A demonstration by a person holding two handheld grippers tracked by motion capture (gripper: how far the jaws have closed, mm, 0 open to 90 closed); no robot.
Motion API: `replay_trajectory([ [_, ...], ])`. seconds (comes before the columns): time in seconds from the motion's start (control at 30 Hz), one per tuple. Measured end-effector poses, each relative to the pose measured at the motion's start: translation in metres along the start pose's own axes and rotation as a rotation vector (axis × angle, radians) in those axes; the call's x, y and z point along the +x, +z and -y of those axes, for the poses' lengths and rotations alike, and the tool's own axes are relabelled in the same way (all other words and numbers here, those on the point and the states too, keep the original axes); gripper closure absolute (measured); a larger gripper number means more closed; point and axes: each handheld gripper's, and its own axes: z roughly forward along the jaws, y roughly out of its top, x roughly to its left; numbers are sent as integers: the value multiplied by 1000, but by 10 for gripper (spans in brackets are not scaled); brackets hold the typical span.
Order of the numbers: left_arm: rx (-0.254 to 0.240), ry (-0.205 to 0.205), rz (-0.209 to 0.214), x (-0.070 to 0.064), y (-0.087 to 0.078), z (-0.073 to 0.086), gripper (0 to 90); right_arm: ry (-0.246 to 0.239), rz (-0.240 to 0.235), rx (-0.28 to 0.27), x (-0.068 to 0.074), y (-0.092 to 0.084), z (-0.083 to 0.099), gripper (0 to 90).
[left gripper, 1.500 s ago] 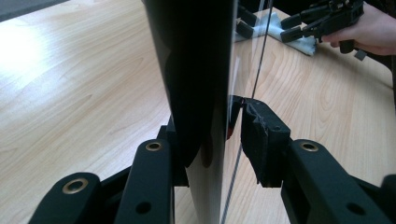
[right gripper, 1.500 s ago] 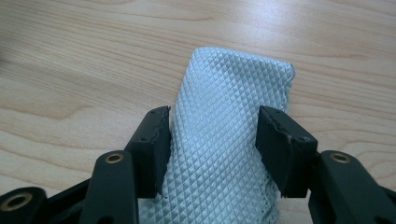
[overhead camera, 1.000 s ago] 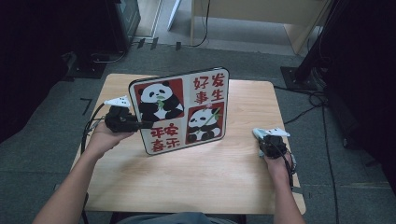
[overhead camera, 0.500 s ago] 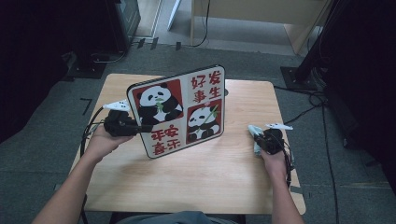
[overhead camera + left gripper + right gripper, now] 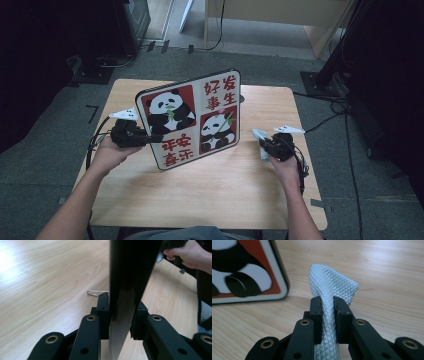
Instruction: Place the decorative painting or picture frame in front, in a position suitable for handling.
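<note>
A panda picture board [image 5: 192, 120] with red Chinese characters stands tilted on edge on the wooden table [image 5: 225, 195]. My left gripper [image 5: 152, 136] grips its left edge. In the left gripper view the pads of the left gripper [image 5: 122, 315] press both faces of the board [image 5: 130, 270]; the jaws have just been closing on it. My right gripper [image 5: 262, 145] hovers right of the board, shut on a pale quilted cloth [image 5: 259, 137]. The cloth [image 5: 332, 282] stands up between the pads of the right gripper [image 5: 327, 307], near the board's lower corner [image 5: 244, 272].
A thin wire loop [image 5: 96, 293] lies on the table behind the board. The other hand [image 5: 185, 255] is in the far right of the left gripper view. Cables [image 5: 340, 115] and dark stands [image 5: 335, 65] lie on the floor right of the table.
My right gripper has risen off the table and moved left toward the board with the cloth. The left hand and the board have stayed put.
</note>
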Motion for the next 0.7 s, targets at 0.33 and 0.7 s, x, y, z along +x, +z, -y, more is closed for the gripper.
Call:
replay_trajectory([
  [0.33, 12, 10, 30, -4, 0, 1, 801, -68, -60, -62, 25, -13, -21, 795],
  [0.7, 20, -9, 38, -4, 0, 1, 801, -121, -139, -134, 54, -28, -58, 795],
])
